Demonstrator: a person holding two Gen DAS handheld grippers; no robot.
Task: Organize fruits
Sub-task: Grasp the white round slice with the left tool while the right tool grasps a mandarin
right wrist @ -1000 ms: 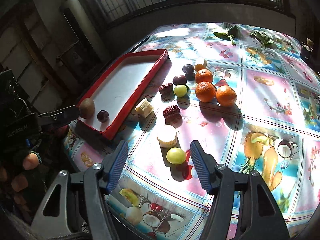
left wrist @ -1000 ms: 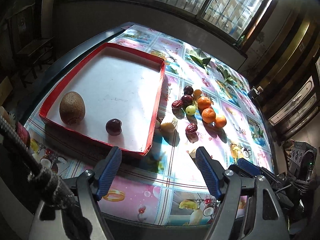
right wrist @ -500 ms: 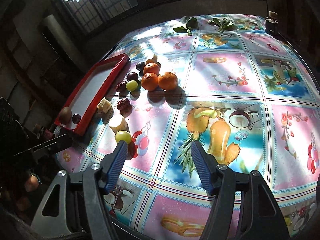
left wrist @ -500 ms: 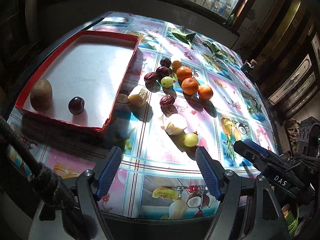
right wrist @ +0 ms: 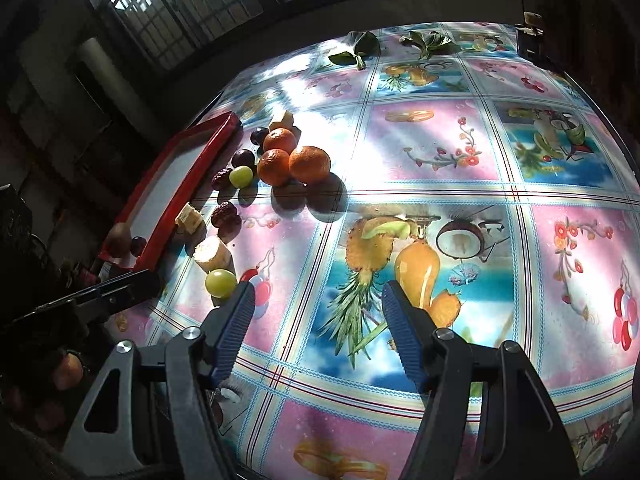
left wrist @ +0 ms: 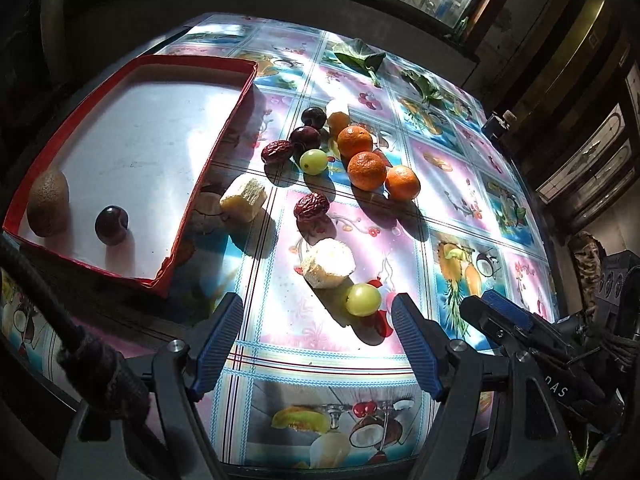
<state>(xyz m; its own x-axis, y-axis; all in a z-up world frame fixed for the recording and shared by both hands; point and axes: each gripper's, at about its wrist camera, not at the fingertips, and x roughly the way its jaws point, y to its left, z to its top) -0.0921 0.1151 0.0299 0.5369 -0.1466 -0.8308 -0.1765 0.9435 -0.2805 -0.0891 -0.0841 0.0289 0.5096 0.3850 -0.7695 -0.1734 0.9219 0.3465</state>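
Observation:
A red-rimmed tray [left wrist: 224, 136] [right wrist: 188, 184] holds a kiwi [left wrist: 48, 204] and a dark plum [left wrist: 111, 225]. Loose fruit lies to its right: three oranges [left wrist: 366, 170] [right wrist: 294, 160], two dark plums [left wrist: 306, 138], two red dates [left wrist: 311, 207], pale fruit chunks [left wrist: 329, 263] [right wrist: 212, 254], a far green grape [left wrist: 314, 161] and a near green grape [left wrist: 363, 299] [right wrist: 220, 283]. My left gripper [left wrist: 318, 336] stands open and empty, just short of the near grape. My right gripper [right wrist: 318, 320] is open over bare cloth; the near grape lies just outside its left finger.
The table wears a glossy fruit-print cloth [right wrist: 440, 152]. Green leaves [left wrist: 360, 58] [right wrist: 354, 50] lie at the far edge under barred windows. The right gripper's body [left wrist: 532, 340] shows at the left wrist view's lower right. A dark cable [left wrist: 48, 304] crosses its lower left.
Both views have swung right across the table. The tray has slid left in each view, and the near grape now sits close before the left gripper. Both grippers stay open.

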